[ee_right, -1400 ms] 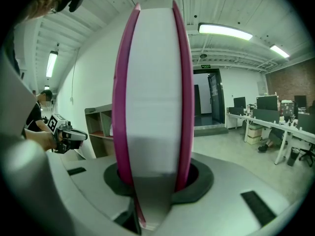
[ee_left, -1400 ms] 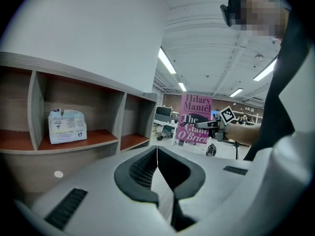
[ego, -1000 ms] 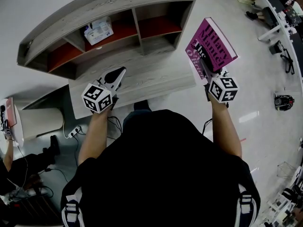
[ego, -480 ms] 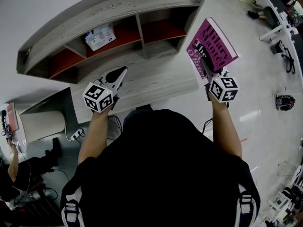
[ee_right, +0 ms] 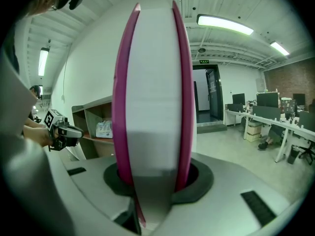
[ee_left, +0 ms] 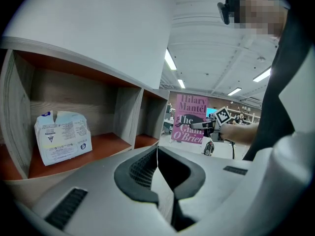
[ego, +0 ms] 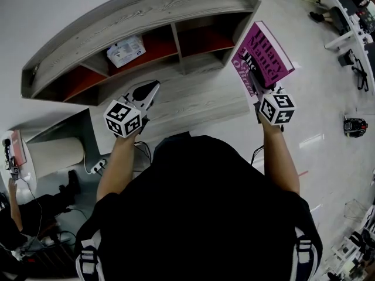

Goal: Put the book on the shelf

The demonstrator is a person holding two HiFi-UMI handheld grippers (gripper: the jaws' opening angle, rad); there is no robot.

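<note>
A magenta-covered book point(ego: 266, 57) is standing upright, its lower edge pinched in the right gripper point(ego: 255, 78) and its white page edges facing back, just off the right end of the shelf point(ego: 140, 16). That grey wood-grain unit's red-floored cubbies are facing the person.

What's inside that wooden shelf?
A white packet sits in the shelf's middle cubby. The right cubby shows only its red floor. The shelf's top covers the cubbies' backs, and the left cubby is mostly hidden.
</note>
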